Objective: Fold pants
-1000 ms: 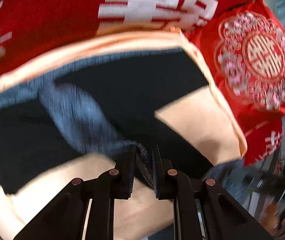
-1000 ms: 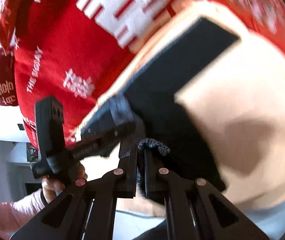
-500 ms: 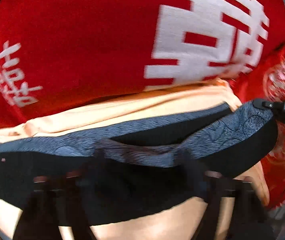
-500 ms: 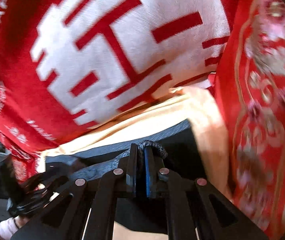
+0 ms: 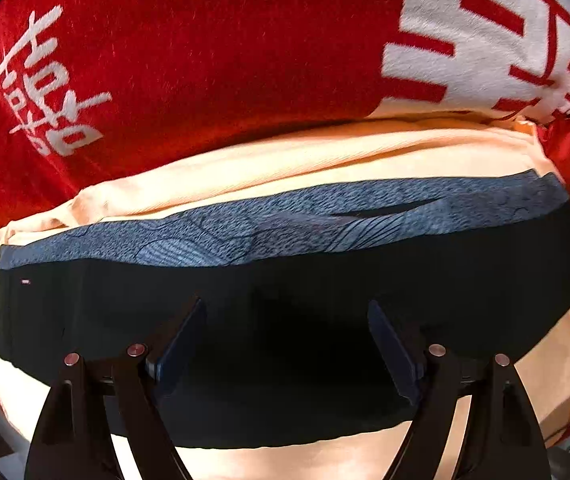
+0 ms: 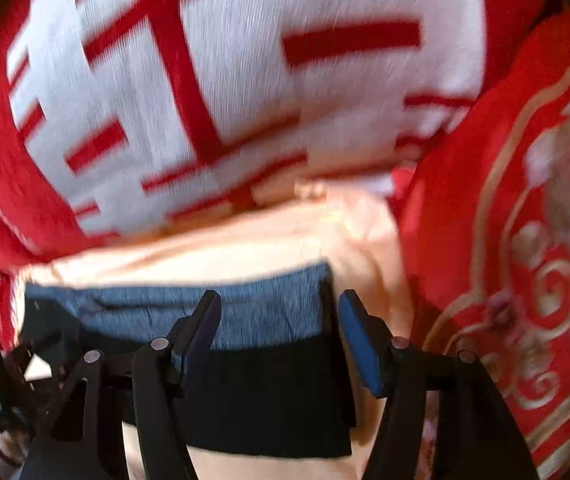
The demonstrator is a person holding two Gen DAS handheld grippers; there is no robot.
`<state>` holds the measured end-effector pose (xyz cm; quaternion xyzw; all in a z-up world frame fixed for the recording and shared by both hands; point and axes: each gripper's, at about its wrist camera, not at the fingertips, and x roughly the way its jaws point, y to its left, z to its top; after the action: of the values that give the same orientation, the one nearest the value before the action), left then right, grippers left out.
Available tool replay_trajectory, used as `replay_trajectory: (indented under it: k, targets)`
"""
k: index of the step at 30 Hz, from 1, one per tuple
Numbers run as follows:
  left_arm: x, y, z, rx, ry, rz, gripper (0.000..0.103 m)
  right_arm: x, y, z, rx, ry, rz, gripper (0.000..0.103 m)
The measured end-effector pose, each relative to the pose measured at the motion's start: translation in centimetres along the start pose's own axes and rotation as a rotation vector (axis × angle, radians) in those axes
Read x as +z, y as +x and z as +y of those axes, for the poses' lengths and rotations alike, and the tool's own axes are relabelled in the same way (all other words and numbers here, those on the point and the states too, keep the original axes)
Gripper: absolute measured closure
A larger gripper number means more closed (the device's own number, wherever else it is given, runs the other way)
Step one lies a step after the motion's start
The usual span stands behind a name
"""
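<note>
While the pants lie as a flat black band with the blue-grey patterned waistband along the far edge, I count the fold as laid but not settled. They rest on a peach sheet, which sits against a red blanket with big white characters; a red embroidered cushion is off to the right.

Left tongs: jaws wide apart over the middle of the black cloth, nothing between the pads, pointing down. Right tongs: jaws have just been opening, now parted over the right end of the waistband, with cloth lying in the gap below but not pinched as far as I can tell. The right view is smeared, so contact is uncertain.

Risks from here, as I judge them:
- A pad snagging the top layer as I lift away would drag the fold open.
- A small gape shows in the waistband right of centre; pressing there could set a crease.
- The right edge lies near the sheet's corner and the cushion; a sideways nudge could skew it.
- If I re-grip, taking only one layer would peel the stack apart.
</note>
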<state>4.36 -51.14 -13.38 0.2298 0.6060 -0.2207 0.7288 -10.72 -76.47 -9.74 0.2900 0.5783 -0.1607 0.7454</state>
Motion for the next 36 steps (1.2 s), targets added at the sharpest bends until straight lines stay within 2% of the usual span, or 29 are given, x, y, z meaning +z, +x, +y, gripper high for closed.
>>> replay_trajectory:
  k: [3,5,6,7,8,10,12,13,16,17,20,22,23,24,25,27,29,32,36]
  targets:
    - [-0.6,0.1,0.4,0.005,-0.008,0.001,0.02,0.1,1.7,0.0,-0.064,-0.03,0.057,0.038]
    - [-1.0,0.3,0.4,0.007,-0.008,0.004,0.02,0.4,3.1,-1.0,-0.046,0.013,0.096,0.039]
    - [-1.2,0.4,0.4,0.01,-0.006,0.009,0.02,0.5,3.6,-1.6,-0.029,0.039,0.111,0.046]
    - [-1.4,0.5,0.5,0.01,-0.006,0.011,0.02,0.6,4.2,-2.1,0.001,0.061,0.13,0.059]
    - [-1.5,0.6,0.5,0.009,-0.009,0.013,0.02,0.6,4.9,-2.5,0.045,0.077,0.157,0.067]
    - [-1.8,1.1,0.7,0.012,-0.017,0.027,0.02,0.6,5.3,-2.8,0.06,0.057,0.17,0.095]
    - [-1.9,1.4,1.0,0.018,-0.032,0.037,0.02,0.5,4.5,-2.7,0.127,0.054,0.158,0.095]
    - [-2.0,1.3,1.0,0.018,-0.04,0.034,0.02,0.6,3.7,-2.4,0.126,0.035,0.126,0.095]
    - [-1.6,0.3,1.7,0.023,-0.063,0.004,0.02,1.5,0.9,-2.0,0.064,0.0,-0.004,0.095]
    - [-1.4,0.0,1.9,0.027,-0.068,-0.006,0.02,2.0,0.7,-2.0,0.056,0.007,-0.019,0.095]
    - [-0.7,-0.2,2.8,0.042,-0.078,-0.012,0.02,2.7,2.3,-2.7,0.032,0.037,0.031,0.094]
    - [-0.2,0.1,3.6,0.065,-0.089,-0.011,0.02,2.5,4.0,-2.9,-0.051,0.035,0.094,0.089]
    - [0.0,0.1,3.9,0.072,-0.099,-0.015,0.02,2.2,4.1,-2.9,-0.109,0.025,0.097,0.087]
    - [0.2,-0.1,4.5,0.072,-0.11,-0.023,0.02,1.9,3.7,-2.7,-0.131,0.017,0.075,0.082]
    - [0.7,-0.1,5.1,0.073,-0.122,-0.035,0.02,1.6,2.8,-2.4,-0.133,0.013,0.039,0.077]
    - [1.1,0.1,5.3,0.086,-0.131,-0.041,0.02,1.1,0.6,-1.6,-0.101,-0.004,-0.028,0.076]
    - [2.1,0.8,5.0,0.098,-0.139,-0.04,0.02,0.6,-0.6,-0.5,-0.055,-0.024,-0.053,0.076]
    - [3.6,1.9,5.5,0.104,-0.16,-0.058,0.02,0.0,0.0,1.1,-0.035,-0.066,-0.024,0.076]
    - [4.8,4.9,4.8,0.169,-0.122,-0.033,0.02,-1.6,4.2,3.3,-0.087,-0.072,0.049,0.076]
